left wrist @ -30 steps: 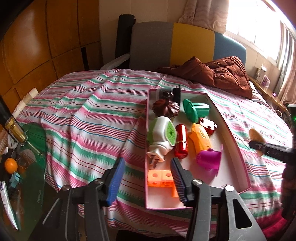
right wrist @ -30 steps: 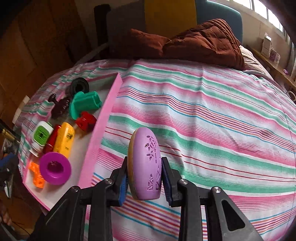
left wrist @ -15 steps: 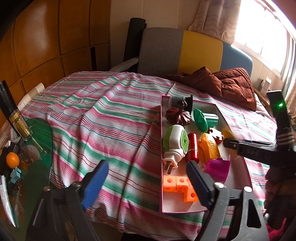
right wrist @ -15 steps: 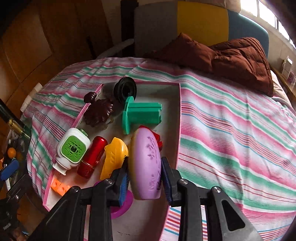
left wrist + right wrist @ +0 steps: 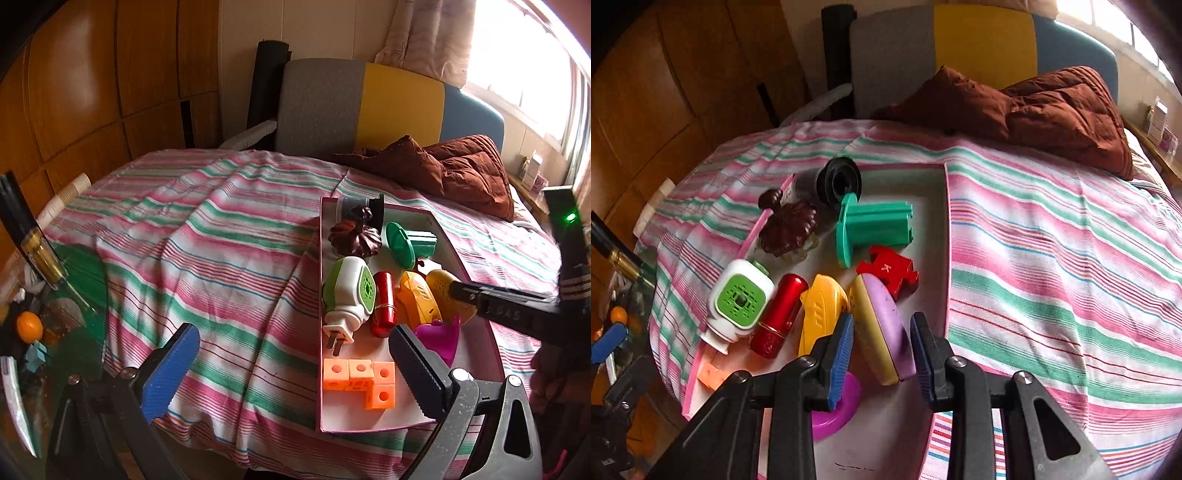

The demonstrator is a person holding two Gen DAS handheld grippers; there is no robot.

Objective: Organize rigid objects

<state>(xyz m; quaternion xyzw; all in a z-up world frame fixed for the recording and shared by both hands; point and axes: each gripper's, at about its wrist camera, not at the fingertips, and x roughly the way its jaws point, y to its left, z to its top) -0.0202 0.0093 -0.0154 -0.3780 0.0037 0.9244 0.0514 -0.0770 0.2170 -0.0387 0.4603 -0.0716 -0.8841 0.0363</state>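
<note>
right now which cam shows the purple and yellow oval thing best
The right wrist view: the purple and yellow oval piece lies in the tray between the open right gripper fingers, both colours visible. The left wrist view shows only its yellow underside, partly hidden behind the gripper.

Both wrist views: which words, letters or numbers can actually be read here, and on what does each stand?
"K" - white letter on the red puzzle piece in the pink tray.
Raised marking on the orange toy: too blurred to read.
Pale characters on the right tool's black arm, seen in the left wrist view: not clearly legible.
Boxes on the window ledge: print too small to read.
</note>
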